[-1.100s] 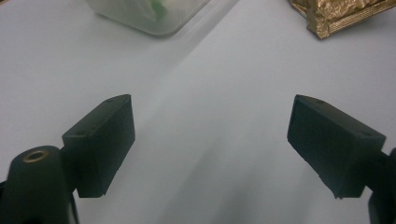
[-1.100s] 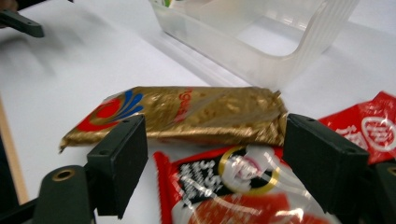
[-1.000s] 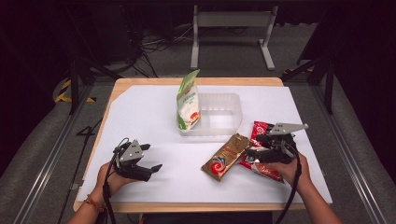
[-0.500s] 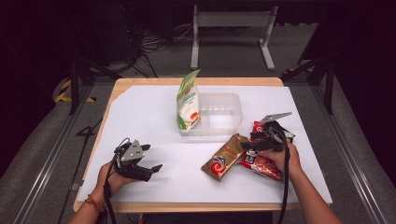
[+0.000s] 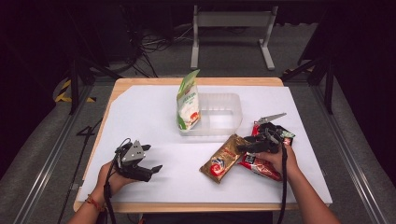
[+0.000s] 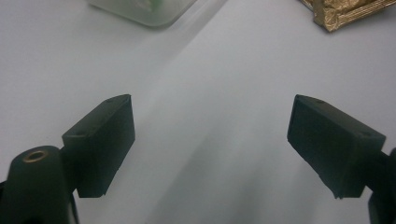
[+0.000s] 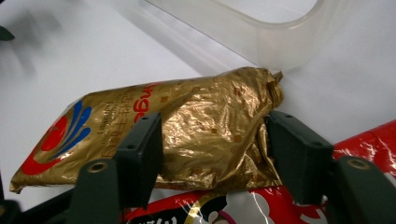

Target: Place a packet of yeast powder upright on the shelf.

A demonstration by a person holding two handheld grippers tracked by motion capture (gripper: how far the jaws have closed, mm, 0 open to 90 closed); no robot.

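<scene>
**Closing on the gold pouch**

High view: right gripper (image 5: 243,147) meets the gold pouch (image 5: 224,157), which lies diagonally between tub (image 5: 233,122) and red pouch (image 5: 261,163). Left gripper (image 5: 152,171) rests well apart.

Left gripper view: jaws wide open, empty.

Right gripper view: jaws straddle the gold pouch (image 7: 187,126) across its long axis; they have just been closing, pads at its sides.

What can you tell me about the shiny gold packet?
The gold packet is a crinkly foil pouch with a red and blue swirl and red writing at one end. It looks puffy and sealed, its far end pinched into a wrinkled seam. It lies flat on the white table cover, just in front of the clear plastic tub, and its edge overlaps the red packet. The right gripper has just been closing its jaws around it, one on each side.
</scene>
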